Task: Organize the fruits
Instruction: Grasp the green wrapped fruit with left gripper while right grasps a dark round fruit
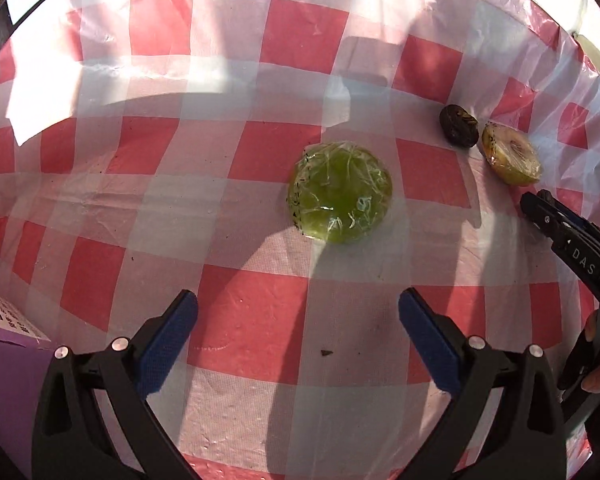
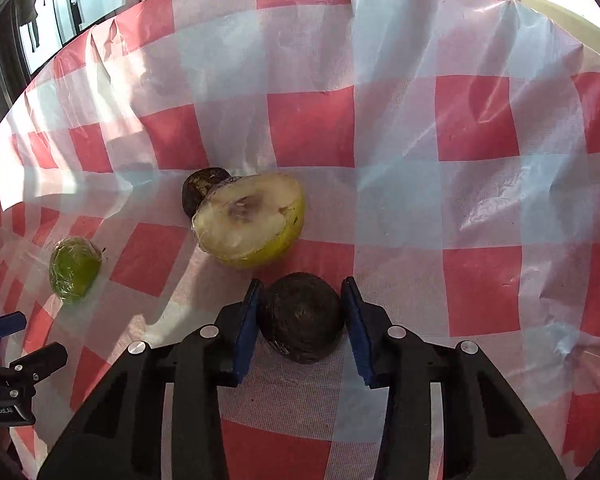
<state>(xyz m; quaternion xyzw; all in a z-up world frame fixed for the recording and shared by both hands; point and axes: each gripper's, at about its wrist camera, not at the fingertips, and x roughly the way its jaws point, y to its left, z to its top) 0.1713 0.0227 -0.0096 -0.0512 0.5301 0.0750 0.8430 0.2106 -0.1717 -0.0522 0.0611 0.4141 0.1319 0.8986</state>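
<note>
A green fruit wrapped in clear film (image 1: 340,192) lies on the red-and-white checked cloth (image 1: 244,320), ahead of my open, empty left gripper (image 1: 298,308). It also shows in the right wrist view (image 2: 74,268). My right gripper (image 2: 302,292) is shut on a dark round fruit (image 2: 302,318), its blue pads (image 2: 250,320) pressing both sides. Just beyond lies a cut yellow fruit half in film (image 2: 252,220) with a small dark fruit (image 2: 200,190) touching its far side. Both show at the right in the left wrist view: the half (image 1: 510,154) and the dark fruit (image 1: 458,126).
A purple box with a white label (image 1: 8,344) sits at the lower left of the left wrist view. The right gripper's body (image 1: 572,248) enters that view from the right. The left gripper's tips (image 2: 16,344) show at the right wrist view's left edge. The cloth is wrinkled toward the far edge.
</note>
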